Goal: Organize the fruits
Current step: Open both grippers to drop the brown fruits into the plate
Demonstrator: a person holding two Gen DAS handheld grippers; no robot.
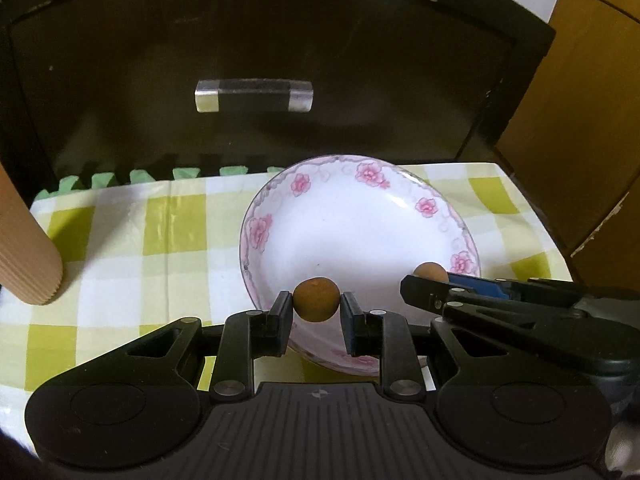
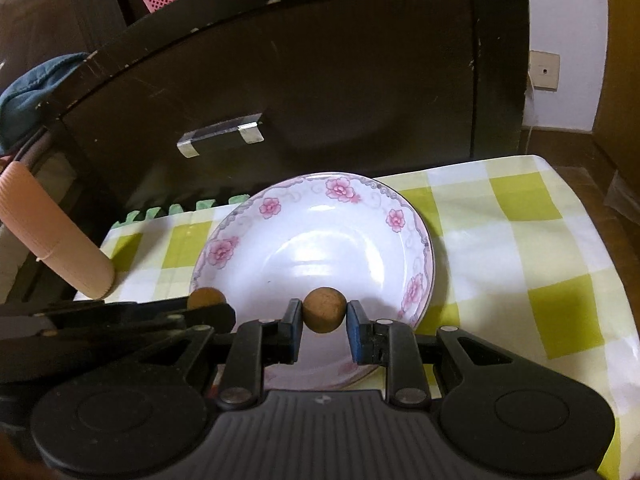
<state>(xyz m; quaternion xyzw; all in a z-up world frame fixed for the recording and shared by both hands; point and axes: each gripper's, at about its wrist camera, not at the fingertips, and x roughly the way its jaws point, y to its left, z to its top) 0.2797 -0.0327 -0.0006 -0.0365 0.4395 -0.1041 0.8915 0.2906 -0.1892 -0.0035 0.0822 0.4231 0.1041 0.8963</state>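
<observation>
Checked yellow-and-white cloth [image 2: 532, 240] covered the surface, with a dark cabinet door [image 1: 280, 60] behind. Floral-rimmed white plate [image 1: 360, 236] sat mid-cloth; a ribbed peach cylinder [image 1: 24, 256] stood to its left. Left gripper [image 1: 317, 300] clenched one small brown round fruit [image 1: 317, 299] between its fingers, over the plate's near rim. Right gripper [image 2: 324, 312] likewise grasped a second brown fruit [image 2: 324, 311] just beside it.

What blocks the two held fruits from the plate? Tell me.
Nothing visible. The left tool holds one brown fruit and the right tool another brown fruit, both over the near rim of the empty flowered plate.
</observation>
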